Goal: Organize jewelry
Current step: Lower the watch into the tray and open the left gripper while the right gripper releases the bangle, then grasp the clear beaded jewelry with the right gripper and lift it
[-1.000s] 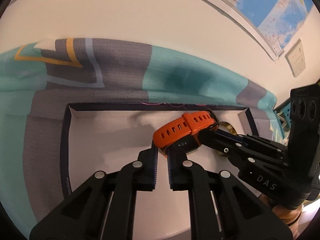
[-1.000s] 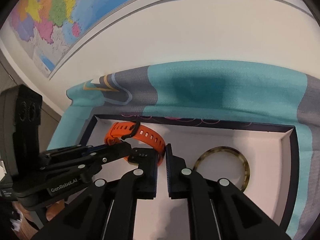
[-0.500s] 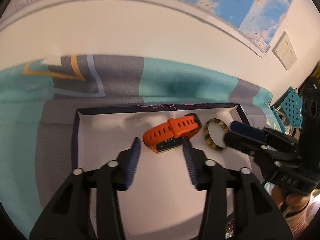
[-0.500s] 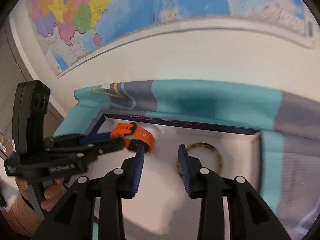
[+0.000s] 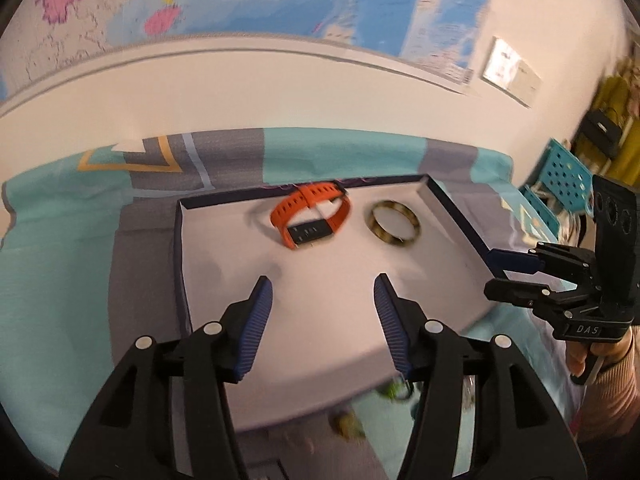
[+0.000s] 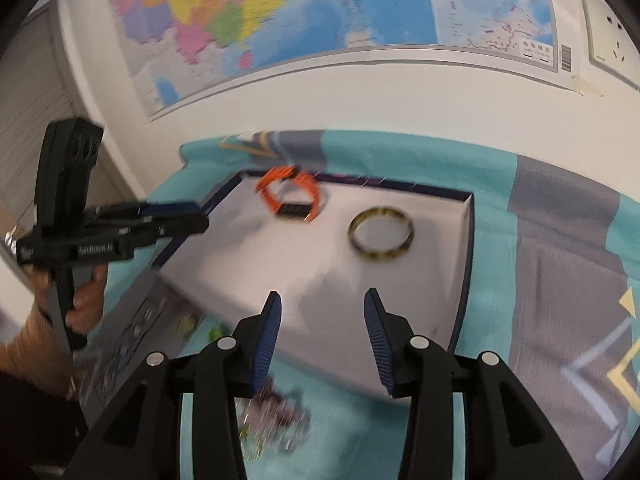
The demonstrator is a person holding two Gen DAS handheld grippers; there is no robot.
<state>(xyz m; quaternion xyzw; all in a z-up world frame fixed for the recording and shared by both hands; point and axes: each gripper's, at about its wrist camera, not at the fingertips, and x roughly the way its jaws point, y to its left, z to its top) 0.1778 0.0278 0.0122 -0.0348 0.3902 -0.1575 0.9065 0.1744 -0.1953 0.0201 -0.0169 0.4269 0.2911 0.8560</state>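
Orange watch [image 5: 310, 216] in tray [image 5: 182, 264], well beyond the parted left tool [image 5: 323, 288].

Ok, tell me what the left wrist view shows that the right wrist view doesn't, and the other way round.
Only the left wrist view shows the blue perforated basket at the right edge, the right tongs from the side, and the right hand holding them.

Only the right wrist view shows the wall socket, the left tongs from the side, and the left hand.

Both show the orange watch and the tortoiseshell bangle lying apart in the white-lined box on the teal and grey cloth, the wall map, and open, empty tongs.
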